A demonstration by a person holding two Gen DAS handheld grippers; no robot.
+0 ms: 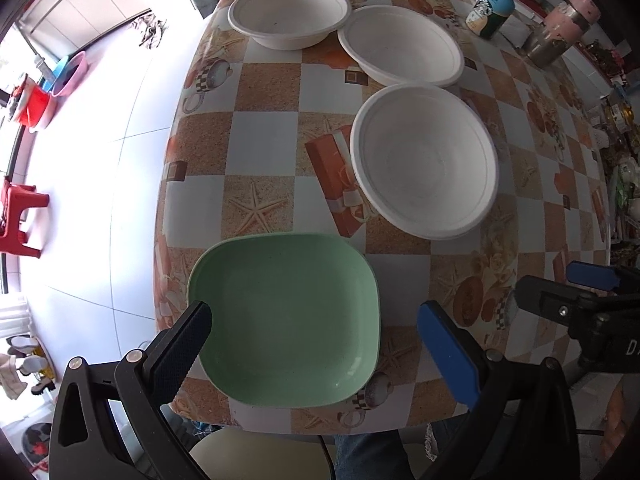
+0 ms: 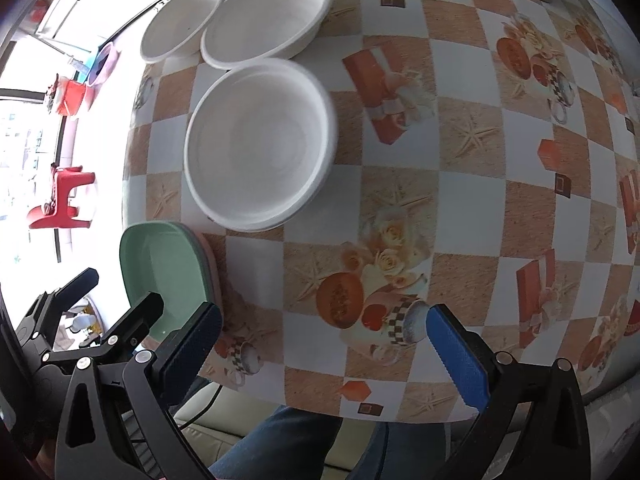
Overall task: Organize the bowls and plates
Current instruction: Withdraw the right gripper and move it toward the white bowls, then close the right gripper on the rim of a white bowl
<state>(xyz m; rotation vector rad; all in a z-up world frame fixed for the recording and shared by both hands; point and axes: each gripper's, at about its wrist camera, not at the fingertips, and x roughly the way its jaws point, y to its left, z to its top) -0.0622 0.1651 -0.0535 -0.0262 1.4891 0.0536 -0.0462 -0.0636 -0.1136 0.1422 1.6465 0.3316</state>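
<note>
A green square plate [image 1: 284, 316] lies at the table's near left corner. In the right wrist view the green plate [image 2: 160, 264] tops a small stack, with a pink rim [image 2: 211, 264] showing under it. Three white bowls stand apart beyond it: the nearest bowl [image 1: 424, 160] [image 2: 260, 144], a middle bowl [image 1: 400, 46] [image 2: 266, 16] and a far bowl [image 1: 288, 14] [image 2: 180, 20]. My left gripper [image 1: 314, 356] [image 2: 116, 292] hangs open above the green plate, its pads off the plate. My right gripper [image 2: 324, 352] [image 1: 560, 286] is open over bare tablecloth to the right, holding nothing.
A checked tablecloth [image 1: 260, 136] covers the table. A green-capped bottle [image 1: 490, 10] and a pink-lidded jar [image 1: 560, 32] stand at the back right, with clutter along the right edge. A person's jeans-clad legs [image 2: 280, 440] are below the near edge. A red stool [image 2: 64, 200] stands on the floor.
</note>
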